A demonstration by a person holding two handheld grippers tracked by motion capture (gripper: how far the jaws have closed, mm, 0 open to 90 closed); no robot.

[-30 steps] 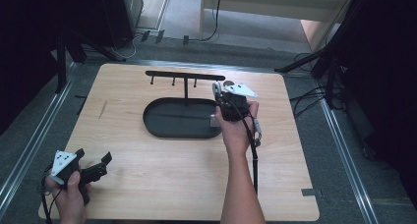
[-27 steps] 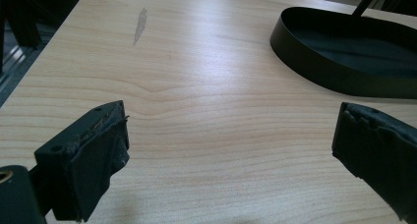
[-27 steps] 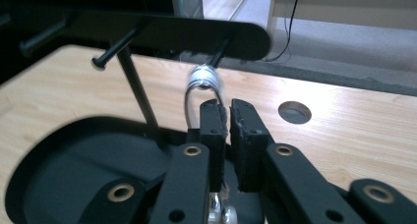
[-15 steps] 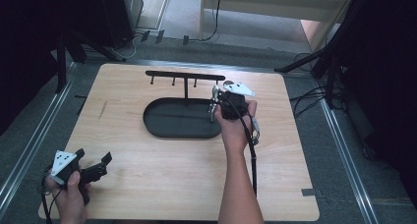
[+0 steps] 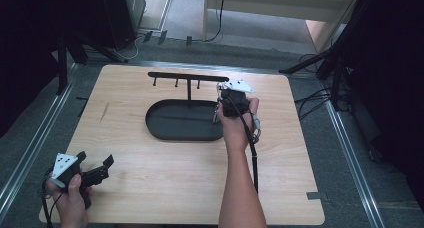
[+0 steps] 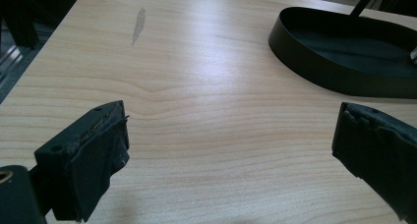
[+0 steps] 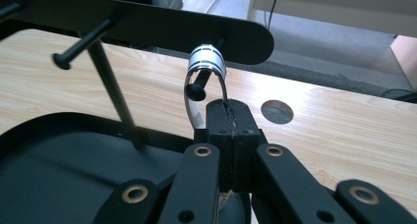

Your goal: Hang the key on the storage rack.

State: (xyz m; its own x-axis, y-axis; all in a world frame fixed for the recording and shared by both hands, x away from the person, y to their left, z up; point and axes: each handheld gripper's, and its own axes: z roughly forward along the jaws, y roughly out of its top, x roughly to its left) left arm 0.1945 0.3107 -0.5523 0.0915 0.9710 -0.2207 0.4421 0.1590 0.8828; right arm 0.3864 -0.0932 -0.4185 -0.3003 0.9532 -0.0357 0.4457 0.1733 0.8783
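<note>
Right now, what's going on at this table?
A person is working with a hand-held gripper in each hand at a wooden table. The right gripper is shut on a silver ring-like band, holding it up at a peg near the end of the black hanging rack; the band loops over the peg's knob. The rack rises from a black oval tray. The left gripper rests open near the table's front left corner, holding nothing.

The ring (image 7: 206,62) is showing silver with dark stripes. The stand (image 5: 185,120) is showing black, and the table (image 5: 165,183) is showing pale wood grain.
</note>
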